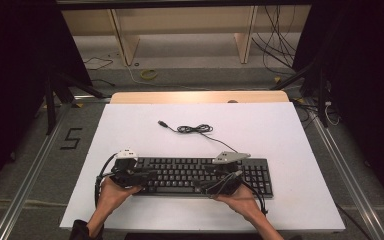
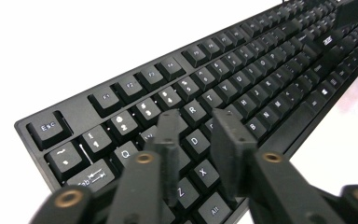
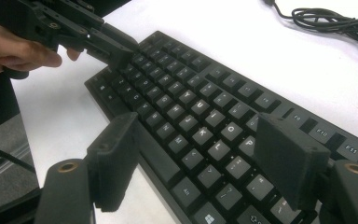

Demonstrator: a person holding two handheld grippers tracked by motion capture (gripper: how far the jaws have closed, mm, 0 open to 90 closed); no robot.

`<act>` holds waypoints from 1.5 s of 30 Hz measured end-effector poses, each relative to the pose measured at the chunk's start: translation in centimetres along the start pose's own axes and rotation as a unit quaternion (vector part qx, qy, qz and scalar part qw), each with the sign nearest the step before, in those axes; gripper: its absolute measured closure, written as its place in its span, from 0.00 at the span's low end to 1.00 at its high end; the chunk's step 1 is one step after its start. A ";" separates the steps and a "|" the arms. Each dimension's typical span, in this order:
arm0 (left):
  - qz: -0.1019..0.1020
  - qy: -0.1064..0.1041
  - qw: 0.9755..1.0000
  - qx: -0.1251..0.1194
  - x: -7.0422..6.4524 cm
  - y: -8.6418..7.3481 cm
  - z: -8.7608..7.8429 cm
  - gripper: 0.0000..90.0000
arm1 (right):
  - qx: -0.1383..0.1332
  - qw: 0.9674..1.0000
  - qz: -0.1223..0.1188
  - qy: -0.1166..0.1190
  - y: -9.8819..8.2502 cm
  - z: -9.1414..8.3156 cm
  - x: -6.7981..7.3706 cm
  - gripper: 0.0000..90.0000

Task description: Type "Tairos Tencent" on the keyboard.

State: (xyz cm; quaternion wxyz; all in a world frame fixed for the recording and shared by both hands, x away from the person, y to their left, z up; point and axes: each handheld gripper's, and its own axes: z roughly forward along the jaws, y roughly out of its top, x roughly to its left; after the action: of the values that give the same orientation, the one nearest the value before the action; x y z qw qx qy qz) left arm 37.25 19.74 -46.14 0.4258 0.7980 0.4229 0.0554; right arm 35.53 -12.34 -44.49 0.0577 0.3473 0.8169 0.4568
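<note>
Nearest, the left gripper point(image 2: 193, 140) is held partly open right over the keyboard's point(image 1: 200, 175) left-hand keys, nothing pinched. The right gripper point(image 3: 205, 158) is spread wide across the right half. The keyboard's long axis is laid side to side, black, white legends, cable point(image 1: 195, 129) coiled behind.

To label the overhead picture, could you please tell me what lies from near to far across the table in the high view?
Person's hands with the left gripper and right gripper → keyboard → coiled cable with its plug → bare white table → wooden edge.
</note>
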 end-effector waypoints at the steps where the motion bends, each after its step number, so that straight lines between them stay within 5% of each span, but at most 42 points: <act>1: -0.002 -0.004 1.000 -0.002 0.0 0.0 0.0 0.73 | 0.000 1.000 0.001 0.000 0.0 0.0 0.0 0.35; 13: -0.020 -0.025 0.998 -0.055 0.0 -0.3 -1.0 0.42 | 0.004 1.000 -0.003 0.008 0.2 0.6 0.3 0.37; 45: -0.015 -0.031 0.995 -0.091 -0.1 -1.2 -1.7 0.34 | 0.040 0.998 -0.042 0.031 0.5 3.6 1.9 0.97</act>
State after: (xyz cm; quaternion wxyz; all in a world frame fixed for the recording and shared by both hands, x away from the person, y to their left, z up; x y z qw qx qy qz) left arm 35.63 21.04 -45.92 0.5103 0.7509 0.4145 0.0628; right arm 35.84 -8.41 -45.76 0.0373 0.3004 0.8500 0.4312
